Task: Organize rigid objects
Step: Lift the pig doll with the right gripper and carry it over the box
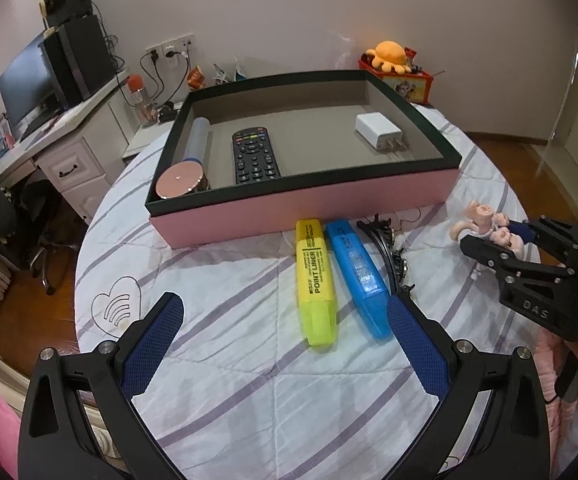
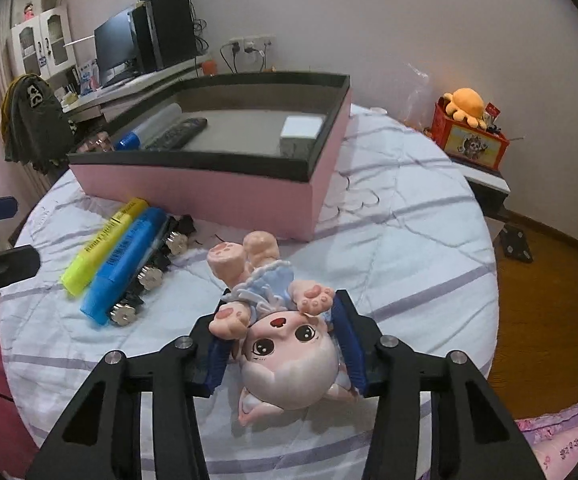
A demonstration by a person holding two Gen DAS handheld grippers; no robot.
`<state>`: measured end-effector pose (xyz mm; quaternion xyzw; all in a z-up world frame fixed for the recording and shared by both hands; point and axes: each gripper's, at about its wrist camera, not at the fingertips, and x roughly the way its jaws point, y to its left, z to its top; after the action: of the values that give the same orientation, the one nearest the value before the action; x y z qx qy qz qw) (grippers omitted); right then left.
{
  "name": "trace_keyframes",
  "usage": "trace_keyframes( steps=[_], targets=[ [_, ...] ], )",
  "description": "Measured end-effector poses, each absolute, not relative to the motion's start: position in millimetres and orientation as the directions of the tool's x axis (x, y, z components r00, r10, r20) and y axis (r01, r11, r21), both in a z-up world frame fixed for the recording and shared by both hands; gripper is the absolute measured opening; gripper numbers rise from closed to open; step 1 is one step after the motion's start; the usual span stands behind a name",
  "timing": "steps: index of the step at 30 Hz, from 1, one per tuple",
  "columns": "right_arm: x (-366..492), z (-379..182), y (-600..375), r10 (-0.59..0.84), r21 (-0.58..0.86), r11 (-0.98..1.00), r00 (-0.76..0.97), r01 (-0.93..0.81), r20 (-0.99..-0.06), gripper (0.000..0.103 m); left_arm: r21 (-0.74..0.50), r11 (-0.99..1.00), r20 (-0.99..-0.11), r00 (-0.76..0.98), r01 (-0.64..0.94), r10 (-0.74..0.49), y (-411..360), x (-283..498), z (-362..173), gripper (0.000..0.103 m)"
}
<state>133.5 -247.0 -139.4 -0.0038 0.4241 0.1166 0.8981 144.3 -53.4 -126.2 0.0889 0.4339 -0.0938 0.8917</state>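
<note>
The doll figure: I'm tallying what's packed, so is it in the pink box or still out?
Out. The doll figure lies on the quilt in front of the pink box, between the right gripper fingers.

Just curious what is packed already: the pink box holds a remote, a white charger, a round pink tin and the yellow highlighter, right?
Not quite. The yellow highlighter lies outside the pink box, on the bedspread beside the blue one, as the left wrist view shows. The rest is right.
</note>
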Motion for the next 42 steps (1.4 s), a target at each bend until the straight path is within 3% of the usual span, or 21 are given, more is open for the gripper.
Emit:
trace_keyframes(
  steps=[9,16,29,34,42],
  targets=[
    [139,-82,-230,0.248,0.093,0.961,0.657,-0.261,-0.713,0.044,0.036,0.976,-0.753,0.648,0.213,-0.113,-36,158,-107,0.103],
    [207,-50,-206,0.258,0.097,0.959,0.677,-0.267,-0.689,0.044,0.016,0.983,-0.725,0.679,0.181,-0.113,-17,187,-91,0.103],
    [384,-107,-194,0.194,0.153,0.981,0.526,-0.122,-0.828,0.044,0.007,0.982,-0.736,0.666,0.187,-0.122,9,252,-95,0.103],
    [404,-127,-201,0.172,0.163,0.985,0.461,-0.060,-0.871,0.044,-0.006,0.978,-0.741,0.656,0.208,-0.144,13,260,-101,0.103],
    [406,-129,-201,-0.003,0.019,0.999,0.435,0.046,-0.901,0.045,-0.025,0.970,-0.739,0.649,0.243,-0.182,10,256,-101,0.103]
  ],
)
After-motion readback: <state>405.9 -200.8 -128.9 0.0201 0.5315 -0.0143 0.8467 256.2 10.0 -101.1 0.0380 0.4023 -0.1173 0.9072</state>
